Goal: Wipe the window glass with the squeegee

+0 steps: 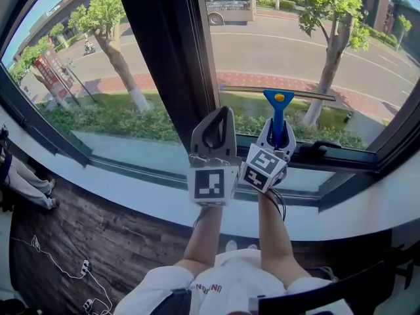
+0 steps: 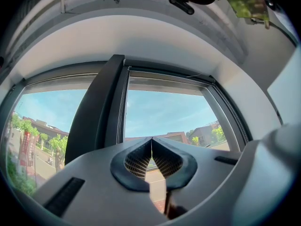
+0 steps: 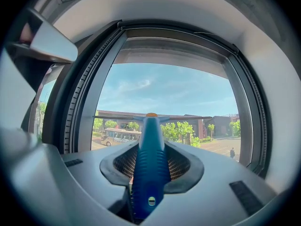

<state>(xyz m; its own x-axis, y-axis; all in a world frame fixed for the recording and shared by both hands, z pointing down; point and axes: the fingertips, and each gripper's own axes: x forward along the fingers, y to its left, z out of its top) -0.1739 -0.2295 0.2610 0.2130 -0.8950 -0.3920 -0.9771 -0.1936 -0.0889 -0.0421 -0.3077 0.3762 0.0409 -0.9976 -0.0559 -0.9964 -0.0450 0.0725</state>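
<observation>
Beyond the pane: we see a road, a bus [image 1: 230, 2], a tree [image 1: 331, 41] and a strip of grass.
Window glass [image 1: 262, 51]: the right-hand pane, bounded on its left by a dark upright post [image 1: 164, 58] and below by a dark lower frame [image 1: 354, 159].
In the way: the post stands just left of both tools; a black window handle [image 1: 316, 149] lies on the lower frame, just beside our right gripper.
Sill [image 1: 131, 192]: pale, running under both panes, with dark wooden floor [image 1: 85, 241] beneath it.
Left gripper [image 2: 151, 147]: raised beside the post, its fingers pressed together with nothing between them.
Right gripper [image 3: 151, 166]: its fingers pinch the squeegee's handle from both sides.
Squeegee [image 1: 278, 113]: blue ribbed handle pointing up in front of the right pane's lower part, an orange spot at its head and a thin, long blade lying level across the top. We cannot tell whether the blade touches the glass.
</observation>
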